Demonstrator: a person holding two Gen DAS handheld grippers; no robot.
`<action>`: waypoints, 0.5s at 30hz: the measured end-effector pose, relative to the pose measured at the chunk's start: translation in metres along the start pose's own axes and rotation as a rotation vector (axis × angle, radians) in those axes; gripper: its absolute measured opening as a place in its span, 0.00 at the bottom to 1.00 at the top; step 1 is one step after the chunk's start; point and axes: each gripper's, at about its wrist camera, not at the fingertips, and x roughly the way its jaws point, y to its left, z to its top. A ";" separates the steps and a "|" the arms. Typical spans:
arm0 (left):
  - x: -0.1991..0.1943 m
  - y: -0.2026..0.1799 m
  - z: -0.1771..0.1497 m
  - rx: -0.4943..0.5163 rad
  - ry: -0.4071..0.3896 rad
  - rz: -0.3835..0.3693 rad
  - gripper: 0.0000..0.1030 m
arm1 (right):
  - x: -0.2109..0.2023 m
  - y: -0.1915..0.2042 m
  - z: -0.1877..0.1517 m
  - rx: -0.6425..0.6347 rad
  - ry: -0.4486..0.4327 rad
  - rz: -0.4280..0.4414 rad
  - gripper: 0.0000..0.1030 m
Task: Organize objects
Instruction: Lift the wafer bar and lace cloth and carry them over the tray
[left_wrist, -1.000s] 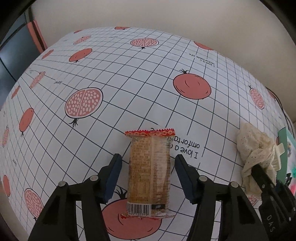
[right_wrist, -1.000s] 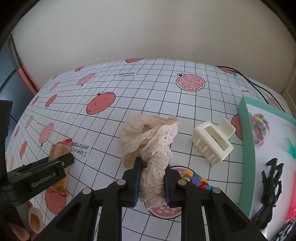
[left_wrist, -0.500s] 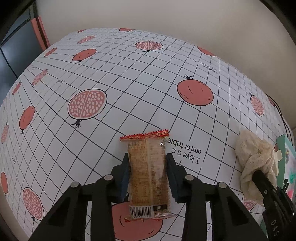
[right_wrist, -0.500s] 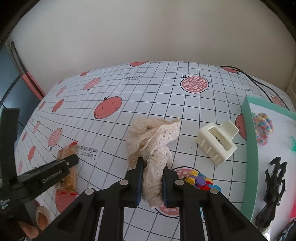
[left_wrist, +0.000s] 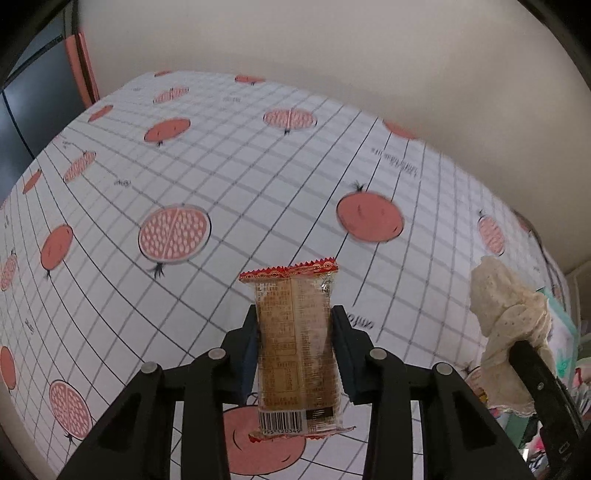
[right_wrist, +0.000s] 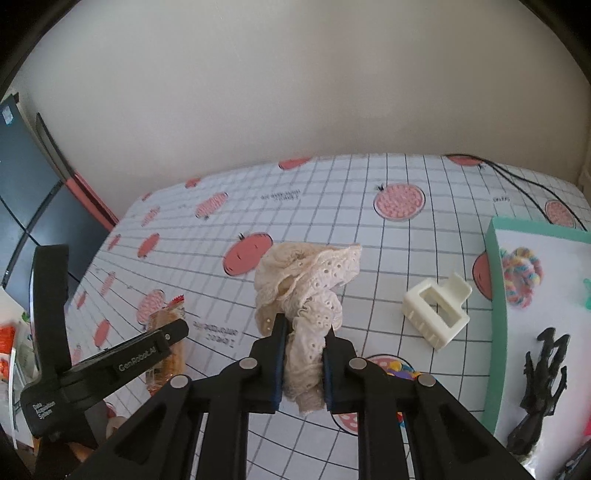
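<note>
Left gripper (left_wrist: 294, 332) now clamped on brown foil-wrapped snack bar (left_wrist: 295, 339), lifted off pomegranate-print tablecloth (left_wrist: 221, 192); jaws were apart a second ago. Right gripper (right_wrist: 301, 354) pinching cream lace scrunchie (right_wrist: 306, 291), also raised. Both ready for carry toward teal-rimmed tray (right_wrist: 493, 295).

Backdrop only: white grid-print tablecloth (right_wrist: 332, 192) with red pomegranate/tomato motifs and small text lines. Plain cream wall (right_wrist: 295, 92) behind it. Black cable (right_wrist: 517, 181) runs across the far right corner of the cloth. Dark panel with salmon-pink edge (left_wrist: 79, 62) at far left.
</note>
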 end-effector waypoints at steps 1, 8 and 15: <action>-0.004 0.001 0.002 -0.005 -0.008 -0.008 0.37 | -0.003 0.000 0.002 -0.001 -0.007 0.002 0.16; -0.034 0.000 0.017 -0.009 -0.078 -0.042 0.37 | -0.023 0.011 0.010 -0.024 -0.053 0.017 0.16; -0.052 -0.008 0.021 -0.002 -0.112 -0.058 0.37 | -0.033 0.012 0.010 -0.032 -0.062 -0.001 0.16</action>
